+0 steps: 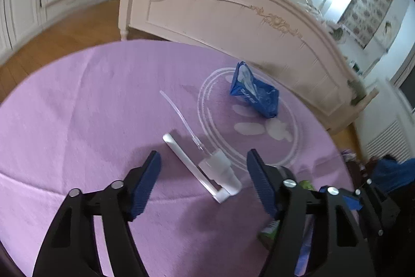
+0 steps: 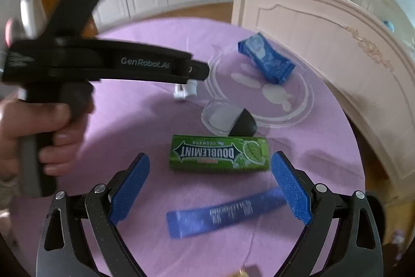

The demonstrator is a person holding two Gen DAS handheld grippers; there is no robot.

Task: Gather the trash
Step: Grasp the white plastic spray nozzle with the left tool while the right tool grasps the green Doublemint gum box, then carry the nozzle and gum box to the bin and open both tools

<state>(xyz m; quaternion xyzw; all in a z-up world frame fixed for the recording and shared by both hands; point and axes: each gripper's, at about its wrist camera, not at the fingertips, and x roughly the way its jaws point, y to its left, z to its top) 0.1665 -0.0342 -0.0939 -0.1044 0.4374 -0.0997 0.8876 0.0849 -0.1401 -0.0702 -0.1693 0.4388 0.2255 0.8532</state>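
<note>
- Fingers of the left gripper point(image 1: 203, 160) are apart, with nothing pressed between them. The white pump top point(image 1: 205, 168) lies right in the gap, on the purple counter point(image 1: 77, 108).
- Its long axis runs at a slant, from the near right up to the far left. The thin clear tube point(image 1: 179, 118) on it points toward the far edge of the counter.
- Fingers of the right gripper point(image 2: 210, 165) are spread wide and hold nothing. The green gum pack point(image 2: 219, 153) lies crosswise in the gap, its long side running from one finger to the other.
- The blue strip wrapper point(image 2: 225, 214) lies nearer still, below the gum pack, also crosswise.
- The blue crumpled bag point(image 1: 255, 92) sits far off, near the far edge by the bed point(image 1: 233, 17). No fingers are near it.
- I think the left hand point(image 2: 39, 131) is best placed for the pump top, and the right gripper for the gum pack.
</note>
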